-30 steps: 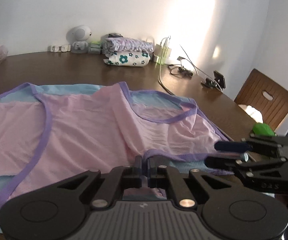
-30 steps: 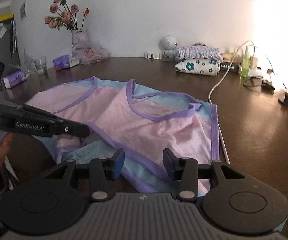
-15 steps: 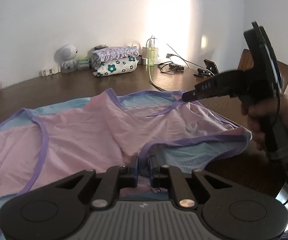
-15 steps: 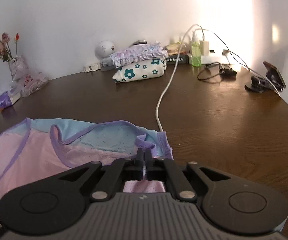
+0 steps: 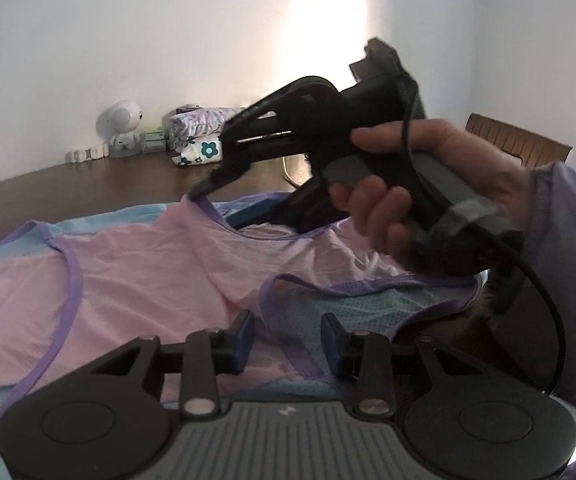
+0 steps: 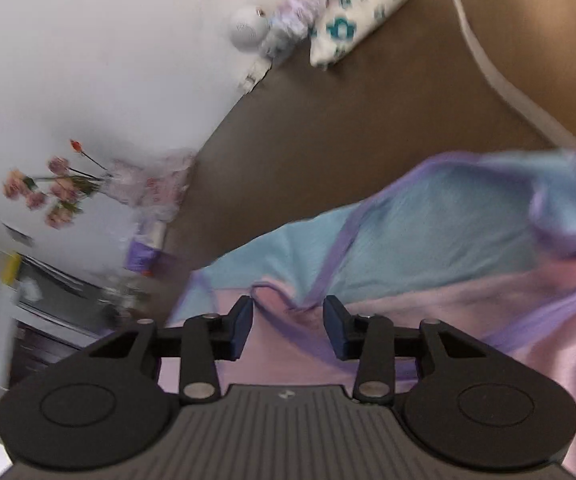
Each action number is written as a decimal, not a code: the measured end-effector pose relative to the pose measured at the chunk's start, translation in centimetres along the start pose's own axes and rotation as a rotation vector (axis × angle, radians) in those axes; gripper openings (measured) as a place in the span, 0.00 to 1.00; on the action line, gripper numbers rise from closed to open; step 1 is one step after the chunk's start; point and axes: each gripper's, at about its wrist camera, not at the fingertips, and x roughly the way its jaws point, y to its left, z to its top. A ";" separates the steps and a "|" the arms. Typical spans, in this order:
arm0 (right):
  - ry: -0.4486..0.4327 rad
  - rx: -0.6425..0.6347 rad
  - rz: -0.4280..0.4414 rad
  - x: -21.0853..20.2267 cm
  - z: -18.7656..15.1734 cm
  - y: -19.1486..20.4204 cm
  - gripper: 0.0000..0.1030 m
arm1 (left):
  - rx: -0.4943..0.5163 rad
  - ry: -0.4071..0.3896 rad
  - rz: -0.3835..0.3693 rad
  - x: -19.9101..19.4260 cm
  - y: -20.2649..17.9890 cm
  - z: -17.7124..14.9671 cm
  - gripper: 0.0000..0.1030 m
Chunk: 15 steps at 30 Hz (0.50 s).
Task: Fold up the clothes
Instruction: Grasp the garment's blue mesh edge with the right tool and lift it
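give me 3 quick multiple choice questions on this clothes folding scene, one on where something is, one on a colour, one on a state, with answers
1. Where does the folded flower-print cloth lie?
A. at the far edge of the table by the wall
B. on the chair
C. on top of the pink garment

2. What colour is the trim along the pink garment's edges?
A. yellow
B. purple
C. black

3. How do the left gripper's pads stand?
A. pressed flat together
B. clamped on a cable
C. apart, nothing pinched between them

Answers:
1 A: the flower-print cloth sits beside the white toy robot near the wall, on the table.
2 B: purple binding edges the pink garment.
3 C: the left gripper shows a gap between its pads, its jaws opening over the fabric.
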 end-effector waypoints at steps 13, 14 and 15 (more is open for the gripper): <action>-0.201 -0.179 -0.186 -0.8 -0.1 2.7 0.12 | -0.065 0.022 -0.047 -1.1 1.3 0.6 0.35; -0.180 -0.223 -0.207 -0.8 -0.5 3.2 0.14 | -0.105 0.004 -0.078 -2.0 2.2 0.9 0.36; -0.170 -0.271 -0.225 -0.6 -0.8 3.7 0.24 | -0.145 -0.038 -0.088 -3.0 3.4 1.3 0.42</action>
